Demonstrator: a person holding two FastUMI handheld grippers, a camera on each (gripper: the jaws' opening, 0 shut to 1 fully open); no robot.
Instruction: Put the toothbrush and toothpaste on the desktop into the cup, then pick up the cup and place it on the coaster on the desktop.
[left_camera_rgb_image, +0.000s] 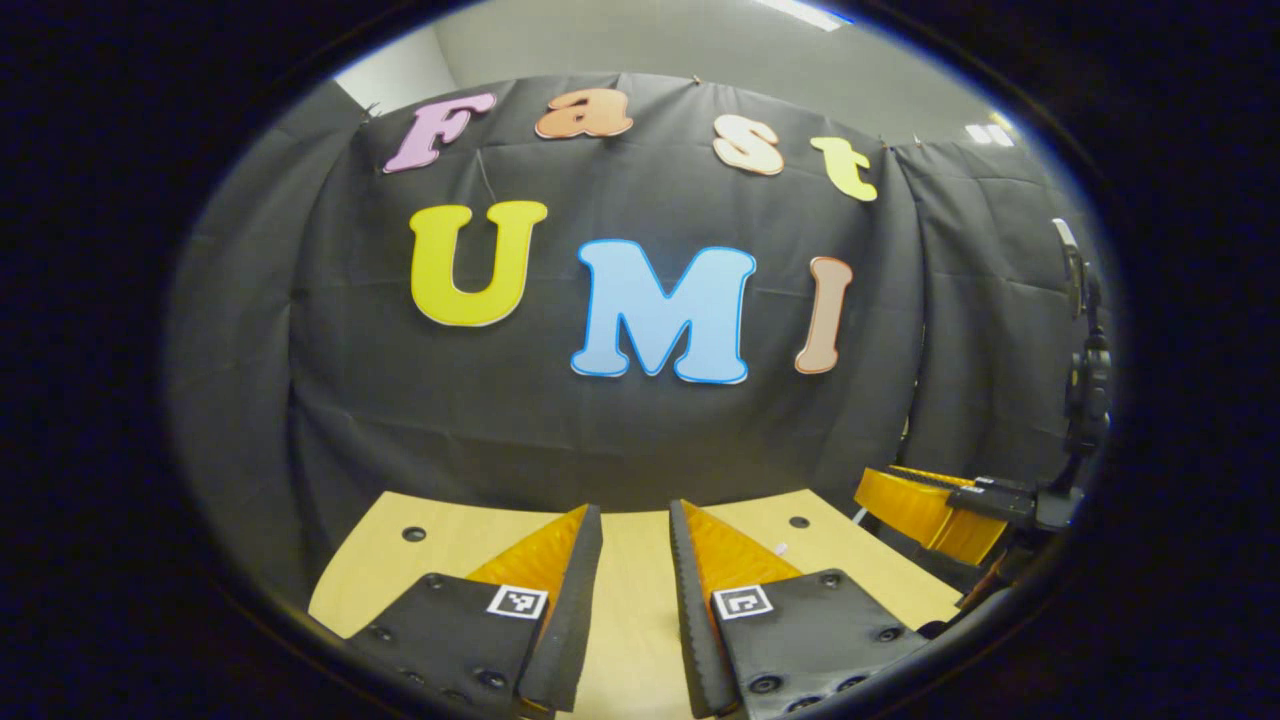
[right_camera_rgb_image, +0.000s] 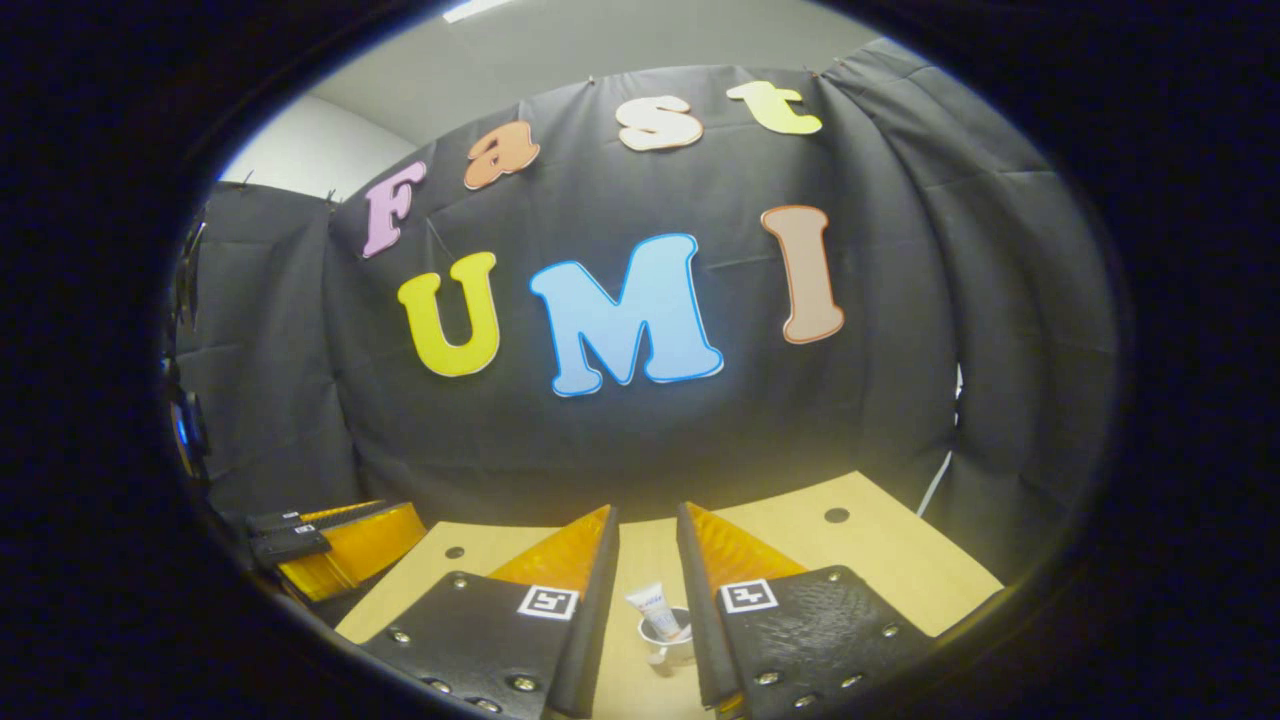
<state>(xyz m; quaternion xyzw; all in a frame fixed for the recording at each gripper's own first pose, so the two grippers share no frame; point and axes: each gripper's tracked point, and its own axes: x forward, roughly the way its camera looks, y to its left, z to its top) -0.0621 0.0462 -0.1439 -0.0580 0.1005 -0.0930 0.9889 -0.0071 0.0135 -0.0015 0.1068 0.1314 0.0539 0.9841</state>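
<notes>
In the right gripper view a white cup (right_camera_rgb_image: 672, 640) stands on the wooden desktop (right_camera_rgb_image: 880, 560), low between my right gripper's fingers and a little ahead of them. A white toothpaste tube (right_camera_rgb_image: 653, 607) leans upright inside it. My right gripper (right_camera_rgb_image: 647, 512) is open, and its fingers do not touch the cup. In the left gripper view my left gripper (left_camera_rgb_image: 636, 510) is open over bare desktop (left_camera_rgb_image: 450, 540) with nothing between its fingers. The right gripper (left_camera_rgb_image: 925, 505) shows off to its right, beyond the table's edge.
The black cloth wall closes off the back of the desktop. A dark stand with a clamp (left_camera_rgb_image: 1085, 380) rises at the far right of the left gripper view. Small round holes (left_camera_rgb_image: 413, 534) mark the tabletop. The left gripper (right_camera_rgb_image: 335, 545) appears at the left of the right gripper view.
</notes>
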